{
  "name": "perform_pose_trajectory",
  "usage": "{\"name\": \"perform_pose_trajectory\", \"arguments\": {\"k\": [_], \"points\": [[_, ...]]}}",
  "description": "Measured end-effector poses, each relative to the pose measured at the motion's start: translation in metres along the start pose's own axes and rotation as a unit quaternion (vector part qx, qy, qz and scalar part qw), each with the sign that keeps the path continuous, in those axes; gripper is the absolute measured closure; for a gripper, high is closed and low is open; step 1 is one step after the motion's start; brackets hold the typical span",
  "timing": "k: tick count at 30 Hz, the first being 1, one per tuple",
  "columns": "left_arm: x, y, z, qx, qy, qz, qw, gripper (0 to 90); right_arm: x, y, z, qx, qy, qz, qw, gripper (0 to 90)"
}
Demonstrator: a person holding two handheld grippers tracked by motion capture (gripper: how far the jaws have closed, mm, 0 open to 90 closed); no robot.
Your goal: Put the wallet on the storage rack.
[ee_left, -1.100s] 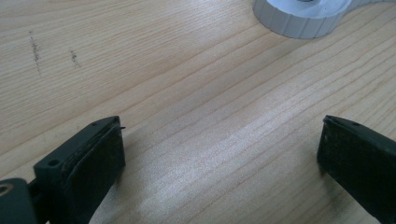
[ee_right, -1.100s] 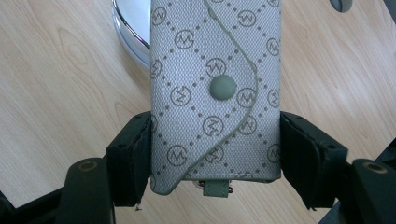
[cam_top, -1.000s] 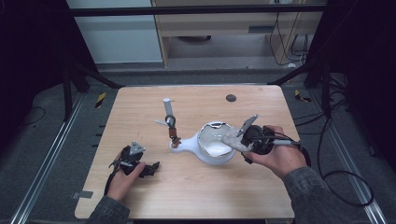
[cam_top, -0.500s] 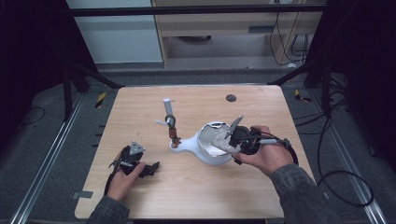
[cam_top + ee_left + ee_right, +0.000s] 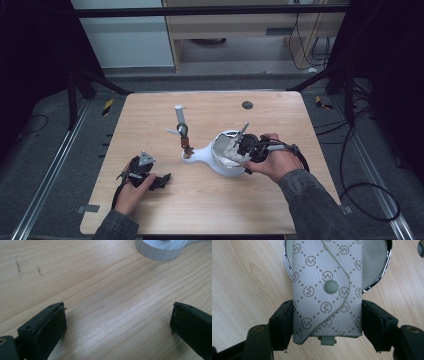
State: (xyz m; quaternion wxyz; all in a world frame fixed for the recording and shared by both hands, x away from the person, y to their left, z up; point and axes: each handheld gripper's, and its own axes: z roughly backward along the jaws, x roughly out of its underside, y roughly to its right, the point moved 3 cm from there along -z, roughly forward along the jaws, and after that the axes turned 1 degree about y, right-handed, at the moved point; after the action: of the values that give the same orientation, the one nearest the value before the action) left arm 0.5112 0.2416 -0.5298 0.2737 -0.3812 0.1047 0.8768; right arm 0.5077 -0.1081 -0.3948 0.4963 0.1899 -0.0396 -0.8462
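Lying clamped between the two black jaws of the right gripper (image 5: 327, 326): a small grey fabric pouch (image 5: 327, 287), woven, with a curved flap fastened by a round grey snap and a small tab with a metal fitting poking out at its near end. Repeating across the cloth in dotted diamonds: a circled "M" monogram; no other writing readable. Hanging over the chrome-rimmed round dish (image 5: 384, 270) of a white stand (image 5: 202, 155), with the far end of the pouch reaching in above the dish. Sitting near the middle of the light wooden table (image 5: 200, 200), that stand, with a small upright post (image 5: 180, 120) carrying dark fittings at its narrow end. Gripping the right gripper (image 5: 245, 146) from the near right, a hand (image 5: 275, 162). Resting low on the table well to the left, the left gripper (image 5: 162, 181), jaws spread wide and holding nothing, with the ribbed white edge (image 5: 162, 250) of the stand ahead of them.
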Motion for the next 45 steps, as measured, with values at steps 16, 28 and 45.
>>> {"name": "perform_pose_trajectory", "arguments": {"k": [16, 28, 45], "points": [[0.0, 0.0, 0.0, 0.001, 0.0, -0.001, 1.0, 0.0, -0.015, 0.004, -0.01, -0.009, -0.022, 0.004, 0.9997, 31.2], [0.0, 0.0, 0.0, 0.003, 0.0, -0.002, 1.0, 0.0, -0.024, 0.008, -0.017, -0.011, -0.033, 0.001, 0.9994, 31.2], [0.0, 0.001, 0.0, 0.004, 0.0, -0.003, 1.0, 0.0, -0.029, 0.011, -0.023, -0.014, -0.037, 0.002, 0.9992, 31.2]]}}
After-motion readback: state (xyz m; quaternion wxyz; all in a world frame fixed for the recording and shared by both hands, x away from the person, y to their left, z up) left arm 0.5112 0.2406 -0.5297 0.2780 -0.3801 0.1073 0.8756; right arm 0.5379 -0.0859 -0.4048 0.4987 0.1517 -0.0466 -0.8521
